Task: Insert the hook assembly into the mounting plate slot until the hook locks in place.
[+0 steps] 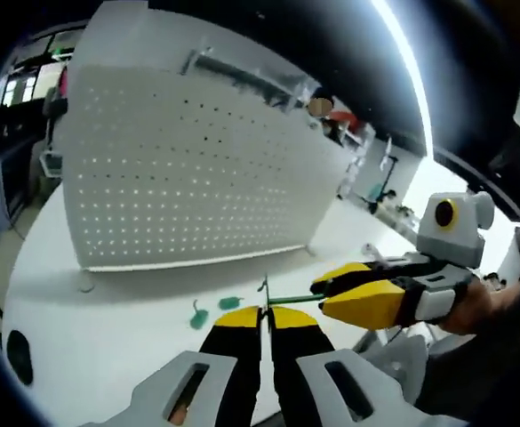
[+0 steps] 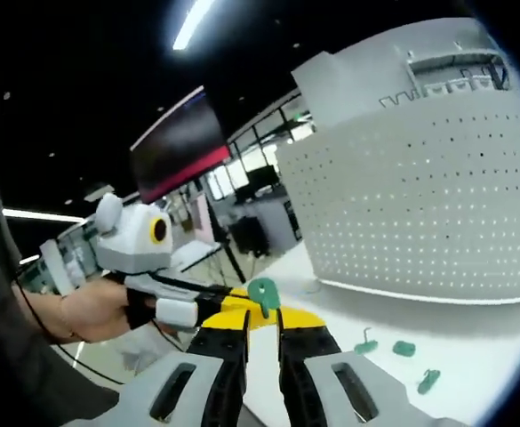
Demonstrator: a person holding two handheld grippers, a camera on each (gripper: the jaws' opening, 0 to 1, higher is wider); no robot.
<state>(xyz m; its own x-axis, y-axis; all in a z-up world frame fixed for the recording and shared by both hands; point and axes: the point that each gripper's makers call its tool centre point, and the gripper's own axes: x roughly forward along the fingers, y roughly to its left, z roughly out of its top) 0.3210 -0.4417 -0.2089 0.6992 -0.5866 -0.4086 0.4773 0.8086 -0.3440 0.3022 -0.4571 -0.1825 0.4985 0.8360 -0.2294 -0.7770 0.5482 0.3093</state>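
The hook assembly is a thin metal hook with a green plastic part, held in the air between both grippers. My left gripper is shut on its metal end. My right gripper comes in from the right, shut on the green end. In the right gripper view the green part sits at the tips of my right gripper, and the left gripper reaches in from the left in a person's hand. The mounting plate, a white perforated board, stands upright on the table beyond them.
Loose green clips and a small metal hook lie on the white table in front of the board. A metal rail runs along the board's top. Desks and equipment stand in the background.
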